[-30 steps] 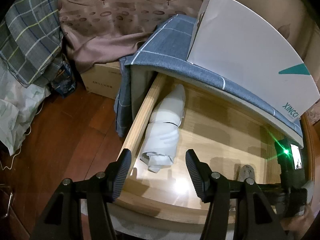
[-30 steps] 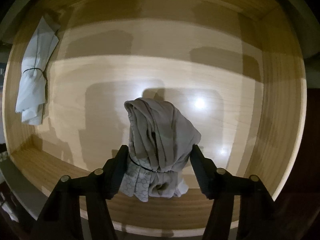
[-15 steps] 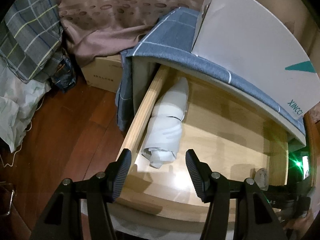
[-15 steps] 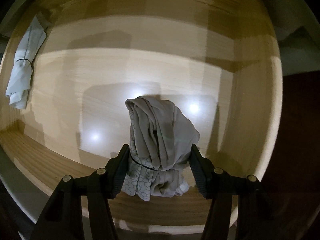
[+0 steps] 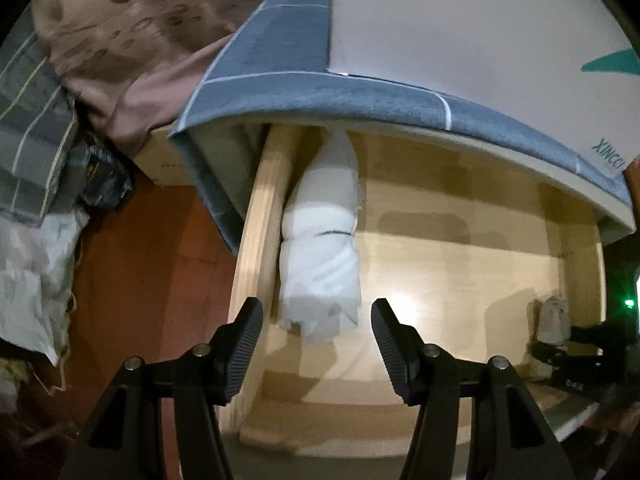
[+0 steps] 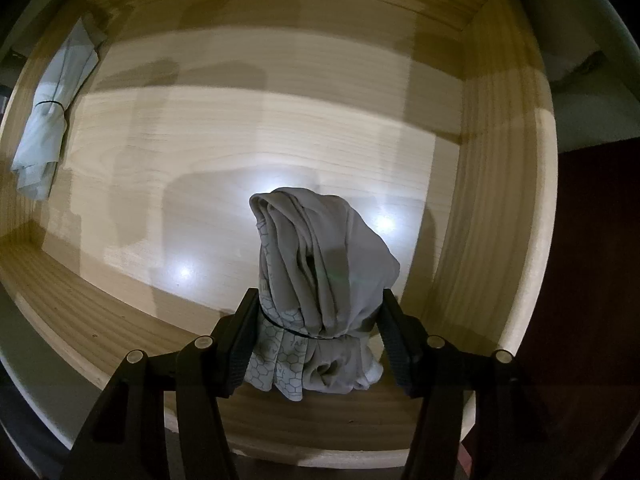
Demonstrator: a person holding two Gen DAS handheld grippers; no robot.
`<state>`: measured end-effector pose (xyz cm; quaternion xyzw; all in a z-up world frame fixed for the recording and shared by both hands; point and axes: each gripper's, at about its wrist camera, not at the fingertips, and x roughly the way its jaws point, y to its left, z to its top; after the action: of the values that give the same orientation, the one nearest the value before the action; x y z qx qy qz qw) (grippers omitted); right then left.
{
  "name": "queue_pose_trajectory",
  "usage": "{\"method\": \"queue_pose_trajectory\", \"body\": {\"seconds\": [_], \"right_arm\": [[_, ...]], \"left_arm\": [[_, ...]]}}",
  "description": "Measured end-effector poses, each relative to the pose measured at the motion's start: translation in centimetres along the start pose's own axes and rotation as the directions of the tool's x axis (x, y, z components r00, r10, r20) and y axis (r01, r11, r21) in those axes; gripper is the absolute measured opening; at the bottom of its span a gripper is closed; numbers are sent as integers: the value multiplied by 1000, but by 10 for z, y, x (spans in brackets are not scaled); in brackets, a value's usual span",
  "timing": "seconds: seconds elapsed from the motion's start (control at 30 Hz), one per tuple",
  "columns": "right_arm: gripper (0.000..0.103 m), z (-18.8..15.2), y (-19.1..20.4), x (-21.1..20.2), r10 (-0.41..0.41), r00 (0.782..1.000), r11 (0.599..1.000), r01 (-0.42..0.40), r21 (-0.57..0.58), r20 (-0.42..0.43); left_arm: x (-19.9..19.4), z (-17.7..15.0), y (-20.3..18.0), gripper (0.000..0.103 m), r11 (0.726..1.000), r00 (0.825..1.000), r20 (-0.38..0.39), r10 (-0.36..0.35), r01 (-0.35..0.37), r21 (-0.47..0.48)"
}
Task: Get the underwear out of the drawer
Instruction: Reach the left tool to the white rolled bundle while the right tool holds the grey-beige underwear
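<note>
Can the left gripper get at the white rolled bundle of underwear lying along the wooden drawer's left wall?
Probably yes: the left gripper is open, the white rolled bundle lies just ahead, nothing between; the drawer wall beside it crowds one finger.

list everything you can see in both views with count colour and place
drawer: 1, pale wood, pulled open
white bundle: 1, banded, against the drawer's left wall
grey bundle: 1, banded, near the drawer's front right, between the right claw's fingers
blue cloth: 1, grey-blue checked, draped over the top above the drawer
white box: 1, teal mark, on the cloth
cardboard box: 1, tan, on the floor at left
floor: red-brown wood
left claw: 1, black, open before the white bundle
right claw: 1, black, closed on the grey bundle
</note>
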<state>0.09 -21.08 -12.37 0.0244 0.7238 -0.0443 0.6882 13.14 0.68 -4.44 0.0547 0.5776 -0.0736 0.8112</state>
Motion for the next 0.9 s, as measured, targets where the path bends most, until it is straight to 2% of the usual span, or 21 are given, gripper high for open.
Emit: {"method": "queue_pose_trajectory", "body": {"seconds": [0.1,0.13,0.33,0.47,0.6,0.67,0.77,0.9], "right_arm": [[55,-2,-1,0,-2,1000,1000,2,-1,-2],[55,13,-6,7,-2,1000,1000,2,-2,-3],[55,25,-5,0,-4,1000,1000,4,-3,-7],[55,26,-5,-1,-4,1000,1000,4,-3,-7],[55,28,-6,-3,-3,1000,1000,3,-3,-7],[55,28,-6,-2,-3,1000,1000,3,-3,-7],[55,30,-6,-3,-3,1000,1000,3,-4,-8],[55,30,-5,-3,-3,1000,1000,3,-4,-8]], "left_arm": [[13,10,-8,58,999,999,-33,10,-9,36],[16,13,-10,58,999,999,-40,13,-11,42],[42,30,-14,58,999,995,-96,22,-18,45],[57,35,-16,58,997,992,-112,65,-58,57],[70,35,-22,58,990,986,-131,105,-91,108],[74,35,-26,52,984,982,-138,133,-113,140],[78,36,-26,46,984,978,-158,134,-112,140],[78,34,-28,43,980,972,-185,142,-112,163]]}}
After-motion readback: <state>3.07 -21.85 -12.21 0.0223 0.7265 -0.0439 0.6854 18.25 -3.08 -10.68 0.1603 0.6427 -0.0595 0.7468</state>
